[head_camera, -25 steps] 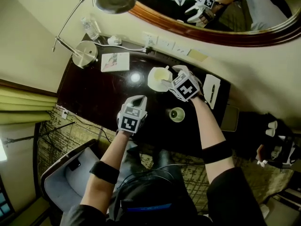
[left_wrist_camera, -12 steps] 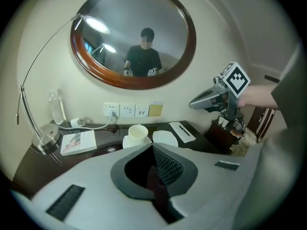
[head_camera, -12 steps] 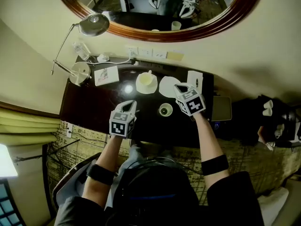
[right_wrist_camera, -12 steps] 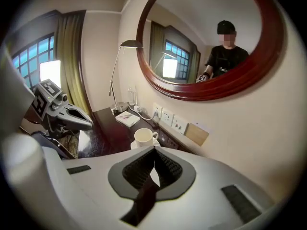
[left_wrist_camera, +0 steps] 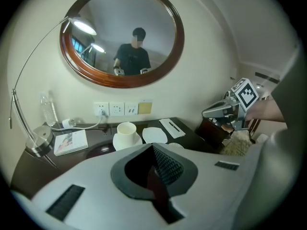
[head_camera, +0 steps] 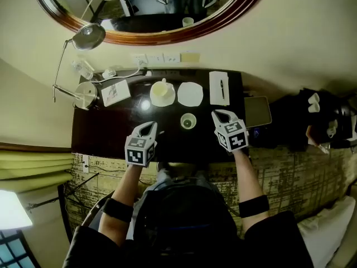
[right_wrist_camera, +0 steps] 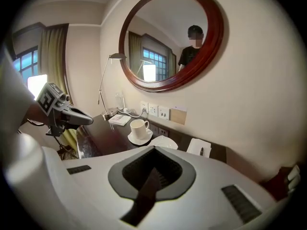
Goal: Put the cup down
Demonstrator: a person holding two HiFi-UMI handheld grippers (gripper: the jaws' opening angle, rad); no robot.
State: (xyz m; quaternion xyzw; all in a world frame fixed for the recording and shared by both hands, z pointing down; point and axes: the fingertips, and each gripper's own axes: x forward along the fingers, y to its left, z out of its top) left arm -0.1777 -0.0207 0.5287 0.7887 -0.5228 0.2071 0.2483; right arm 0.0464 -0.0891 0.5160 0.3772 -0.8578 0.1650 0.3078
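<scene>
- The cup [head_camera: 160, 91] was found upright on its saucer [head_camera: 162, 103] on the dark desk [head_camera: 106, 121], at ten o'clock of the right gripper [head_camera: 219, 115].
- The right gripper and the left gripper [head_camera: 149, 127] were held closed, with nothing between the jaws.

1. A cream wall [head_camera: 295, 38] carries a large oval mirror [head_camera: 139, 15] in a dark wooden frame.
2. Below the mirror, a row of white sockets [head_camera: 156, 58] sits on the wall just above the table's back edge.
3. The table [head_camera: 106, 130] is dark and glossy and stands against the wall; a bright spot of light reflects off its top.
4. A chrome desk lamp [head_camera: 88, 36] stands at the table's left end, its head on a thin arm.
5. A yellow-green curtain [head_camera: 33, 161] hangs left of the table, beside a daylit window [right_wrist_camera: 26, 63].
6. The floor is patterned carpet [head_camera: 295, 166], beige with dark streaks.
</scene>
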